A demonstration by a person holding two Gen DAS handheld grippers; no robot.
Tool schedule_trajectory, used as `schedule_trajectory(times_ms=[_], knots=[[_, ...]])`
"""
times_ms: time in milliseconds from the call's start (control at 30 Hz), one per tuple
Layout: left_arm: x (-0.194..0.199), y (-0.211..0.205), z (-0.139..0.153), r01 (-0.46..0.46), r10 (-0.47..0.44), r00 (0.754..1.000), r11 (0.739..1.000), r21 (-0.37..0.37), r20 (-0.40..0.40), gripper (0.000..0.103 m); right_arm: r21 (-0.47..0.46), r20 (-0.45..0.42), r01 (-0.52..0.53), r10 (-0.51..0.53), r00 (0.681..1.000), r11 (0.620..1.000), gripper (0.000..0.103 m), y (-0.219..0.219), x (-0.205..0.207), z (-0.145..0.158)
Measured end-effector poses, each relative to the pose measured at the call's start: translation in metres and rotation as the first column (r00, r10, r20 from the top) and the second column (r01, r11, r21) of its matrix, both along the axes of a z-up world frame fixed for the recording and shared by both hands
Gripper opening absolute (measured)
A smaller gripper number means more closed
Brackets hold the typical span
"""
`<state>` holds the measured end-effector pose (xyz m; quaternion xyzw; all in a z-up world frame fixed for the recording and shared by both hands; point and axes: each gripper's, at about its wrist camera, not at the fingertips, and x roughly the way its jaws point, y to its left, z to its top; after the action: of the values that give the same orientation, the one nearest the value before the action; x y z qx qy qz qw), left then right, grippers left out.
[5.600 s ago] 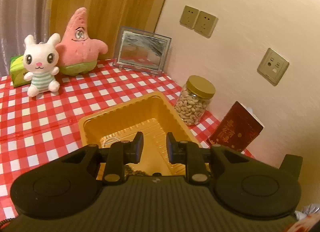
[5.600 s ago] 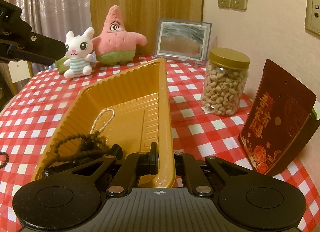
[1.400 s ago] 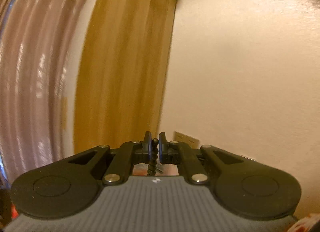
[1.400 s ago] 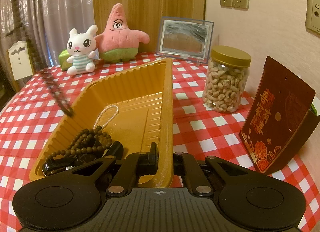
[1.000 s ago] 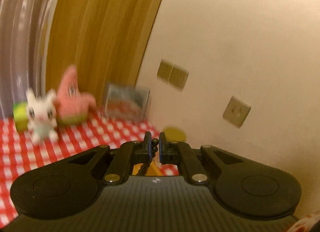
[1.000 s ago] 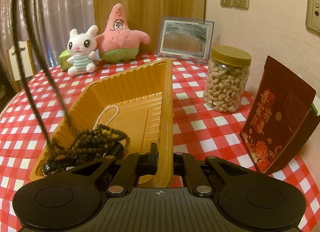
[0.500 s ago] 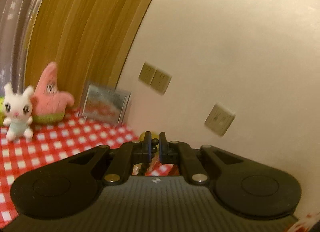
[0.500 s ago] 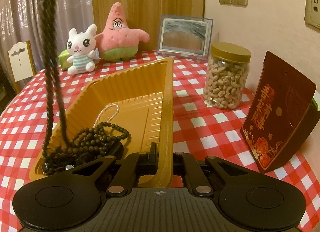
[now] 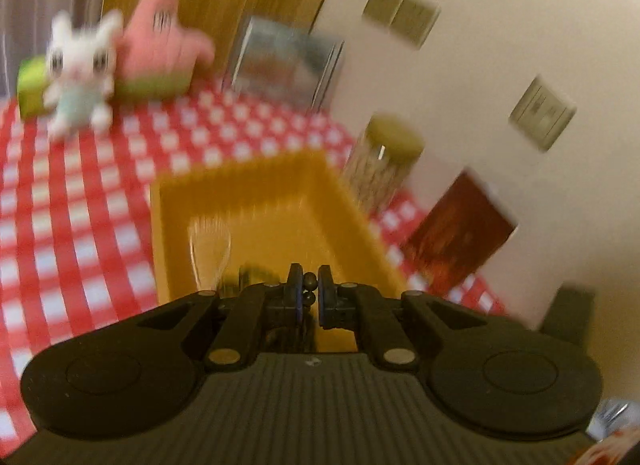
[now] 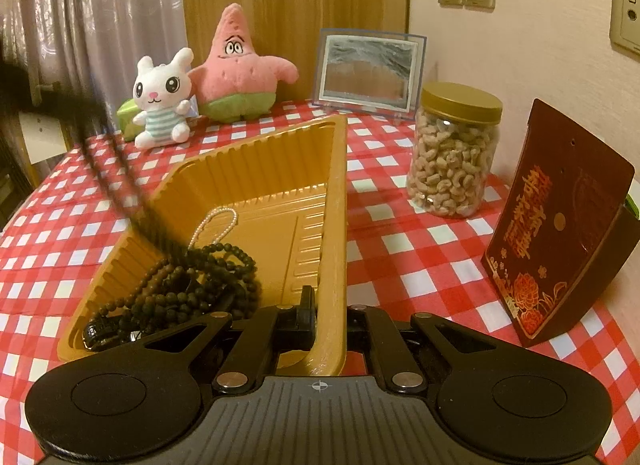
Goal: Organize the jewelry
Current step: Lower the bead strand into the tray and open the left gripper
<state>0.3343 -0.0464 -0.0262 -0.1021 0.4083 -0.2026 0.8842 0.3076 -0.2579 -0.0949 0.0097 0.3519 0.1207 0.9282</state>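
A gold plastic tray (image 10: 256,169) lies on the red checked cloth. My right gripper (image 10: 326,317) is shut on the tray's near right rim. In the tray lie a pile of dark bead strands (image 10: 200,277) and a small pearl loop (image 10: 214,225). My left gripper (image 9: 309,289) is shut on a dark bead necklace (image 9: 309,280); in the right wrist view its strand (image 10: 120,185) hangs blurred from the upper left down into the pile. The left wrist view is blurred and shows the tray (image 9: 256,193) below.
A white bunny toy (image 10: 162,99), a pink starfish toy (image 10: 236,69) and a framed picture (image 10: 368,73) stand at the back. A jar of cashews (image 10: 454,149) and a dark red packet (image 10: 560,221) stand right of the tray, by the wall.
My left gripper has tilted down from the wall towards the tray, still holding the necklace. More of the strand has piled into the tray. My right gripper has kept its hold on the rim.
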Motion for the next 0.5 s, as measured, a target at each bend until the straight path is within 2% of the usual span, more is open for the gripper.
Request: schedule_trajectory(times_ms=[133,300,433,500], knots=[[0.001,-0.002,-0.025,-0.006,0.005,0.998,1.0,-0.015,-0.065,0.006,0.002,-0.002,0.002,-0.002,1.0,1.0,0.005,0.0,0.0,0.0],[0.006,-0.012,-0.033,0.011,-0.012,0.997,1.0,-0.009,-0.073,0.006,0.003,-0.006,0.003,-0.003,1.0,1.0,0.005,0.001,0.0,-0.001],[0.011,-0.019,-0.042,0.005,-0.002,0.996,1.0,0.025,-0.092,0.008,0.003,-0.006,0.002,-0.002,1.0,1.0,0.005,0.0,0.001,-0.001],[0.012,-0.02,-0.046,-0.006,0.009,0.995,1.0,0.028,-0.099,0.021,0.003,-0.006,0.002,-0.002,1.0,1.0,0.005,0.001,0.0,-0.001]])
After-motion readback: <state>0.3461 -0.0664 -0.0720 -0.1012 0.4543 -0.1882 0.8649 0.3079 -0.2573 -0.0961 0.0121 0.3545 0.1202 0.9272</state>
